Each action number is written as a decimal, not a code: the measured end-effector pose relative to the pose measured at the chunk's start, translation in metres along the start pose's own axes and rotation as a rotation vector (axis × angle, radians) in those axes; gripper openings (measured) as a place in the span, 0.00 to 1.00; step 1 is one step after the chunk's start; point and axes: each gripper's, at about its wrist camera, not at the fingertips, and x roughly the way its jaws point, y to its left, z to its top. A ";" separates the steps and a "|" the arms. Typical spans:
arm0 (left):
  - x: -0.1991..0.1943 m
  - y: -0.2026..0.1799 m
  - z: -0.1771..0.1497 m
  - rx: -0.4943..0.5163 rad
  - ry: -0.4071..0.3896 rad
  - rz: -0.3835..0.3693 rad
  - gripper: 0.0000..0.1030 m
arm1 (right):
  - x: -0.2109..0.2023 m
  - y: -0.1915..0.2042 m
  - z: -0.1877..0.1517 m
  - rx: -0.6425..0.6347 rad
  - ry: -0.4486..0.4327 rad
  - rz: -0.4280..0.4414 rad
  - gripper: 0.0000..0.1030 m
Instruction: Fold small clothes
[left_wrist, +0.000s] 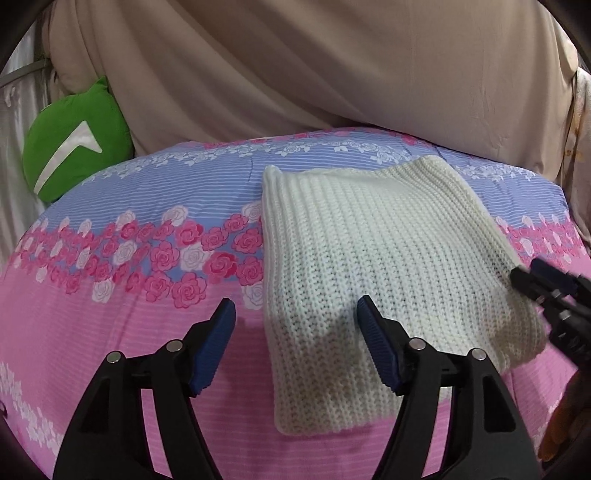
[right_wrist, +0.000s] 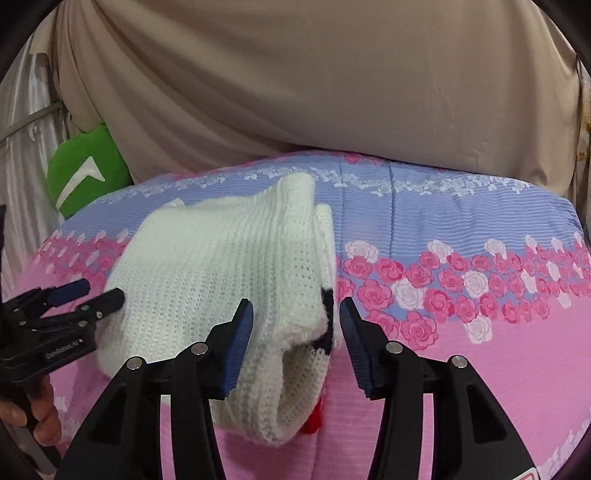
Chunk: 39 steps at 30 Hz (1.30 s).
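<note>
A cream knitted garment (left_wrist: 373, 258) lies folded into a rectangle on the floral bedspread (left_wrist: 110, 332). My left gripper (left_wrist: 295, 317) is open and empty, hovering over the garment's near left edge. In the right wrist view the garment (right_wrist: 207, 266) shows a raised far end and black and red trim under its near right edge. My right gripper (right_wrist: 295, 317) is open, its jaws straddling that near right corner. The left gripper (right_wrist: 99, 291) shows at the garment's left side; the right gripper (left_wrist: 532, 277) shows at its right edge in the left wrist view.
A green cushion (left_wrist: 74, 144) with a white arrow mark sits at the far left of the bed. A beige curtain (left_wrist: 332, 74) hangs behind the bed. The pink and lilac bedspread extends to the right of the garment (right_wrist: 480, 295).
</note>
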 end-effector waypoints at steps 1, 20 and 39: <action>-0.001 -0.001 -0.003 -0.005 0.004 0.004 0.69 | 0.012 -0.001 -0.006 -0.001 0.039 -0.008 0.49; -0.014 -0.024 -0.088 -0.024 0.042 0.094 0.94 | -0.045 -0.003 -0.082 0.076 -0.027 -0.160 0.88; -0.034 -0.038 -0.100 0.005 -0.025 0.182 0.94 | -0.058 0.028 -0.104 -0.004 -0.037 -0.162 0.88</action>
